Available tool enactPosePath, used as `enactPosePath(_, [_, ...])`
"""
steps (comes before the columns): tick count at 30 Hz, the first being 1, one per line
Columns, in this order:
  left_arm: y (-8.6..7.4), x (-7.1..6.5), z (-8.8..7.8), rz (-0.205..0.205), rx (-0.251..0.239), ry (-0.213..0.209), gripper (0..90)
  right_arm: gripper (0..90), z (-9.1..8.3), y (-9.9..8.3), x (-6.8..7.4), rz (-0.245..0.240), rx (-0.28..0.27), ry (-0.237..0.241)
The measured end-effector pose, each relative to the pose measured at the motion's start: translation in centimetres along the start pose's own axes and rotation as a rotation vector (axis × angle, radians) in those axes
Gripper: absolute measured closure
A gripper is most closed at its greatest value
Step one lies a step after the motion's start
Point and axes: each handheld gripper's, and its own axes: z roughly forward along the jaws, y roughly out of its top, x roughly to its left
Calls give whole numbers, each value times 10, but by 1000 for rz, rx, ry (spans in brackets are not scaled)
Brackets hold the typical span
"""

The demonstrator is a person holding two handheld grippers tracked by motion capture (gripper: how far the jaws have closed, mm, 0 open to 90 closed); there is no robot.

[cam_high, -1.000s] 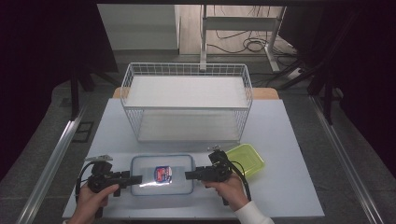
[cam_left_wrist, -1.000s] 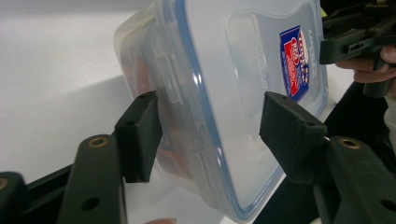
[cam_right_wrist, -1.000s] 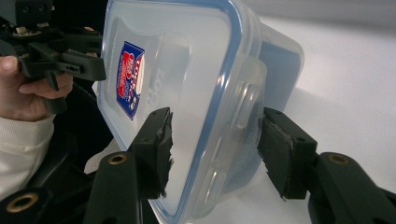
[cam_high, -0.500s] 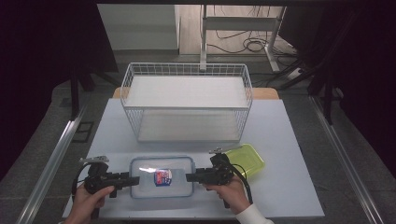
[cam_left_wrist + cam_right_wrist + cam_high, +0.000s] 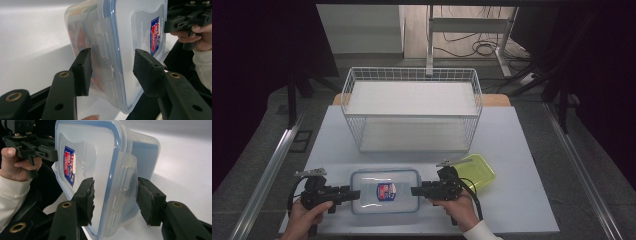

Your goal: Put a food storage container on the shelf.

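A clear plastic container point(image 5: 384, 191) with a blue-sealed lid and a red and blue label lies near the table's front edge. My left gripper point(image 5: 354, 192) is at its left end and my right gripper point(image 5: 414, 190) at its right end. In the left gripper view my jaws point(image 5: 112, 67) straddle the end latch point(image 5: 102, 42). They have just been closing, one pad on the lid, the other on the body. The right gripper view has my jaws point(image 5: 113, 195) clamped the same way over the other latch point(image 5: 126, 180).
A white wire basket point(image 5: 412, 74) with a shelf stands at the middle back of the table point(image 5: 522, 150). A yellow-green lid point(image 5: 479, 172) lies just right of the right hand. Bare table runs along the right side.
The left jaws have drawn in around the container's end. Both hands and the container stay about where they were.
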Motion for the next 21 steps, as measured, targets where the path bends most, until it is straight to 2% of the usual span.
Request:
enactPosePath(10, [-2, -5, -2, 9, -17, 13, 507, 508, -2, -3, 3, 13, -19, -7])
enactPosePath(12, [-2, -8, -2, 15, -19, 23, 505, 507, -2, -4, 5, -1, -23, -15])
enactPosePath(14, [-1, -10, 0, 27, -14, 50, 487, 515, -3, -4, 7, -8, -29, -18])
enactPosePath(17, [-1, -10, -1, 33, -14, 39, 482, 519, -5, -4, 10, -22, -37, -24])
enactPosePath(21, [1, -12, -4, 48, -31, 20, 499, 521, -10, -3, 8, -20, -48, -3])
